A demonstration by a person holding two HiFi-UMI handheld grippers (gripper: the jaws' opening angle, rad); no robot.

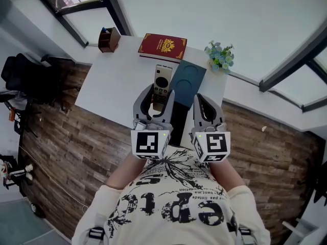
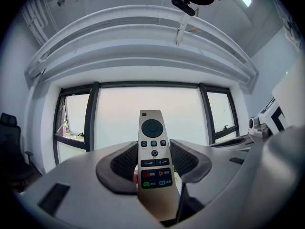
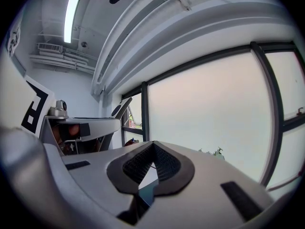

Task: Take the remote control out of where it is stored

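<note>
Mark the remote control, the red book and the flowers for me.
remote control [image 2: 153, 147], left gripper view, button face
red book [image 1: 162, 46], head view, middle of cover
flowers [image 1: 220, 55], head view, the blossoms

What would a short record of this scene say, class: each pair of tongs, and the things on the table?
Left tongs: shut on slim gold remote control
Right tongs: shut, nothing between them
Surface: white rectangular table
On it: red hardcover book; small blue flower bunch; brown wooden pen holder; dark teal flat case
</note>
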